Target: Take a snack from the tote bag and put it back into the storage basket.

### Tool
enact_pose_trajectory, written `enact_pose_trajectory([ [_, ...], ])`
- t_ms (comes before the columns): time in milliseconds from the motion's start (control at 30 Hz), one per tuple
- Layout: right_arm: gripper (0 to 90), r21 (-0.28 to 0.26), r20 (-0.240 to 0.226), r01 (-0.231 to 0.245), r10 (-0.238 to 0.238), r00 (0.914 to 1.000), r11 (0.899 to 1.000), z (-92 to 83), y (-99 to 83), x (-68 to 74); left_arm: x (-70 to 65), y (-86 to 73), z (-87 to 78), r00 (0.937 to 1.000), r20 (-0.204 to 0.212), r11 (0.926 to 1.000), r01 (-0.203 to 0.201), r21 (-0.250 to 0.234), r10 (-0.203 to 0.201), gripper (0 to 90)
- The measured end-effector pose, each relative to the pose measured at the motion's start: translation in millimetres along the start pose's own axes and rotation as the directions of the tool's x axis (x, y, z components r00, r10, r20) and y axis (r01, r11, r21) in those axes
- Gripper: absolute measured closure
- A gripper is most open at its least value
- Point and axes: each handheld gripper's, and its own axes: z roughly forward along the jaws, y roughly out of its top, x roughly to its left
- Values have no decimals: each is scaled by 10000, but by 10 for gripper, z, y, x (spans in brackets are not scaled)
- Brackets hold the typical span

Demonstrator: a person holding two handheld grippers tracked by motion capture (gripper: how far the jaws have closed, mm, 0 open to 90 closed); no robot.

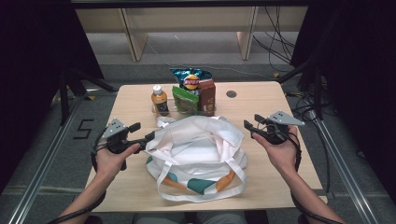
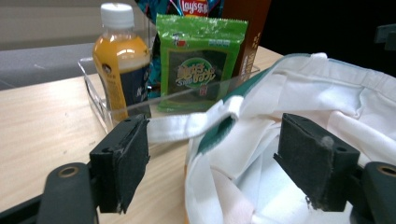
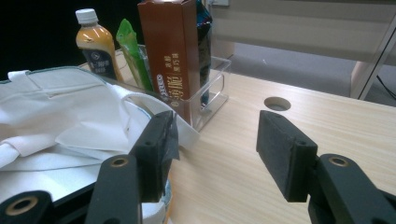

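Left tool [image 2: 212,161]: jaws stand wide apart; the rim and a strap of the white cloth tote bag with green trim and orange and teal patches [image 1: 198,154] lie between the pads, which do not press on it. In the high view the left tool [image 1: 142,133] sits at the bag's near-left edge, held in the person's left hand [image 1: 112,156].
Right tool [image 3: 215,149]: jaws wide apart with bare wood between them; the pad on the bag's side sits at the bag's edge, whether touching cannot be told. In the high view the right tool [image 1: 250,128] is just beside the bag's far-right corner, held in the right hand [image 1: 280,151].
Bag: between the two tools, lying slumped, mouth open upward, long axis running from one tool to the other; straps loop out toward the person.
Beyond the tools: clear plastic tray [image 1: 184,111] holding an orange drink bottle with white cap [image 1: 159,100], a green snack packet [image 1: 186,99], a brown carton [image 1: 207,95] and a blue crisp bag [image 1: 190,78].
Surface: light wooden surface [image 1: 261,172] with a round cable hole [image 1: 231,94].
Room: grey carpet floor, dark curtains either side, cables at the right.
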Motion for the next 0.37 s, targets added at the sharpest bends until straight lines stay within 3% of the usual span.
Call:
enact_pose_trajectory([
  [67, 469, 3, 23, 21, -21, 10000, 10000, -6, 1, -3, -13, -27, -1, 9999, -36, 9999, -135, 11, 135, 240],
  [133, 469, 98, 9, -265, 265, 9996, 9996, -12, -5, 15, -24, -36, 0, 9999, 12, 9998, -170, -35, 171, 239],
  [367, 468, 13, -25, -92, 92, 10000, 10000, 9, -23, -2, -49, -52, 16, 9995, 157, 9995, -283, -135, 285, 245],
])
